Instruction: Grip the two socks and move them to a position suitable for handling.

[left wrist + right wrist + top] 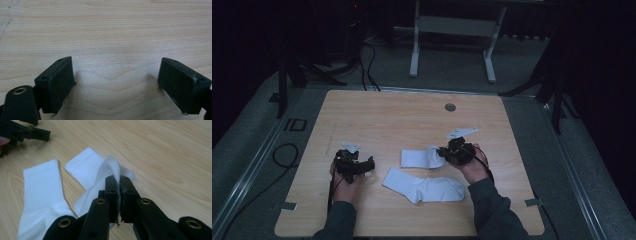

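Clearly the right gripper point(118, 185) has its jaws closed on a pinched fold of the far sock point(100, 170), lifting that end while the cuff rests on the table point(412, 115); it looks light, soft and limp, so it should drape. Left gripper point(116, 82) stands open over bare wood, left of the near sock point(424, 187). No writing is legible on the 2 socks.
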`<act>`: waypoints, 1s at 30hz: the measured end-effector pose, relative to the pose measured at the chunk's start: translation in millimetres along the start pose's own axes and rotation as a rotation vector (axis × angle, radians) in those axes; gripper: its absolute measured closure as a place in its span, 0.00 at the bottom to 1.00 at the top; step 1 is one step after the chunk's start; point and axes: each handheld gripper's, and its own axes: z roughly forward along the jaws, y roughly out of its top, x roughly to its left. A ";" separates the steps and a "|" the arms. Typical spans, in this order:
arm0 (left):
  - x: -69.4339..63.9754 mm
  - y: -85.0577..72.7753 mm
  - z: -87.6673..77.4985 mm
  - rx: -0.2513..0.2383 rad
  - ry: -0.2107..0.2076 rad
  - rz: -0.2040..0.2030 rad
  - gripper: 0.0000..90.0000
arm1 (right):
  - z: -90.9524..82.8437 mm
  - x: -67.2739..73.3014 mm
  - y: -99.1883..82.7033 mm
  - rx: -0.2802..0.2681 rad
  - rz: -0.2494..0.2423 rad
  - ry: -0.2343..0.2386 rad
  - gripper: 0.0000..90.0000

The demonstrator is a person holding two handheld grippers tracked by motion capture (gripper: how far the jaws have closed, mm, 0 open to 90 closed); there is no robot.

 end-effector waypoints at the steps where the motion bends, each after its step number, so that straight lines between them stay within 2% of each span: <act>1: 0.0 0.0 -0.1 0.001 0.000 0.000 0.15 | -2.5 -2.0 -0.8 -0.002 0.008 -0.006 0.95; 5: 0.1 0.0 -0.1 0.001 0.000 0.001 0.15 | -12.4 -18.7 -7.4 0.013 0.018 -0.065 0.95; 10: 0.1 0.0 -0.1 0.001 0.000 0.001 0.15 | -18.5 -40.8 -20.2 0.051 0.057 -0.126 0.95; 13: 0.1 0.0 -0.1 0.002 0.000 0.002 0.15 | -21.1 -48.2 -25.2 0.061 0.064 -0.145 0.95; 24: 0.1 0.0 -0.1 0.002 0.000 0.002 0.15 | -25.9 -63.4 -49.0 0.106 0.099 -0.157 0.94; 30: 0.0 -0.1 -0.2 0.001 0.000 0.002 0.15 | -29.8 -71.8 -61.5 0.124 0.121 -0.178 0.93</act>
